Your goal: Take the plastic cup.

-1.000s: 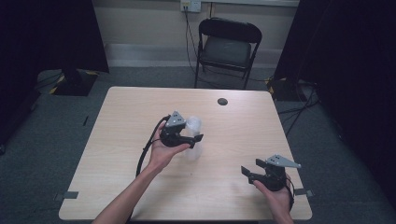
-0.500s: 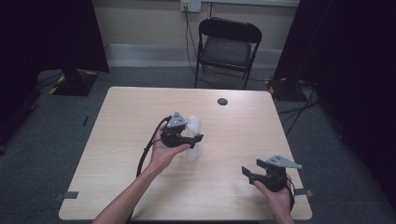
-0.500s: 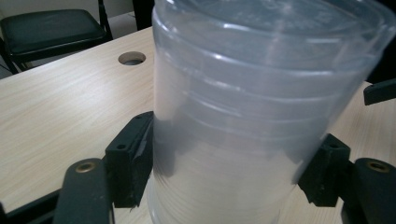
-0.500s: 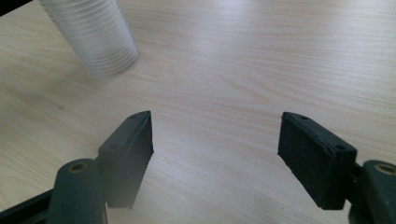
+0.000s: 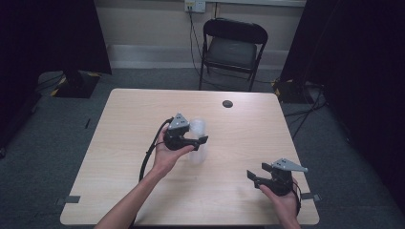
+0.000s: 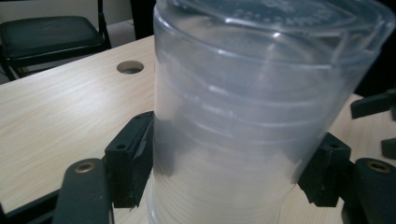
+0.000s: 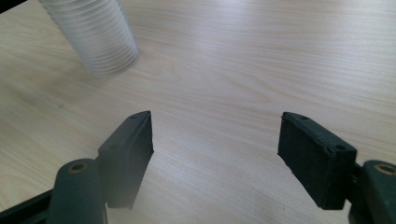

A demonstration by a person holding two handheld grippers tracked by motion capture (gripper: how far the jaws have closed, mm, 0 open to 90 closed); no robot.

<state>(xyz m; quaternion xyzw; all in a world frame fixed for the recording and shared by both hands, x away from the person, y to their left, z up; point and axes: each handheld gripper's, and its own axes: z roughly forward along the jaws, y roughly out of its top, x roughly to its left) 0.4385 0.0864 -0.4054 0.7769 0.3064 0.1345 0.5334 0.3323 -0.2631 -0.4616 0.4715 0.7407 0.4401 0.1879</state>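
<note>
The left gripper (image 5: 193,138) sits near the middle of the table (image 5: 124,124), held in the person's left hand (image 5: 166,153). Its jaws have just been closing and now clamp a stack of clear plastic cups (image 5: 197,138) between them. In the left gripper view the cups (image 6: 252,116) stand upside down, the closed base at the top, with a black pad pressed against each side low down on the ribbed wall. The nested rims show as fine rings through the plastic. In the high view the stack rises just right of the gripper's grey plate (image 5: 178,122), and whether its lower end rests on the table or hangs just above it I cannot tell.

The right gripper (image 5: 260,175) is at the near right corner of the table, well apart from the cups, in the person's right hand (image 5: 282,202). Its jaws stand wide apart with nothing between them; in the right gripper view the two black pads (image 7: 133,144) frame bare wood, and the cups (image 7: 93,35) show at the far left, blurred.

A black cable (image 5: 150,150) loops from the left gripper back along the forearm toward the near edge. A small dark round hole (image 5: 228,103) sits in the table top toward the far edge, right of centre. Beyond the table a black folding chair (image 5: 232,50) stands against the wall.
</note>
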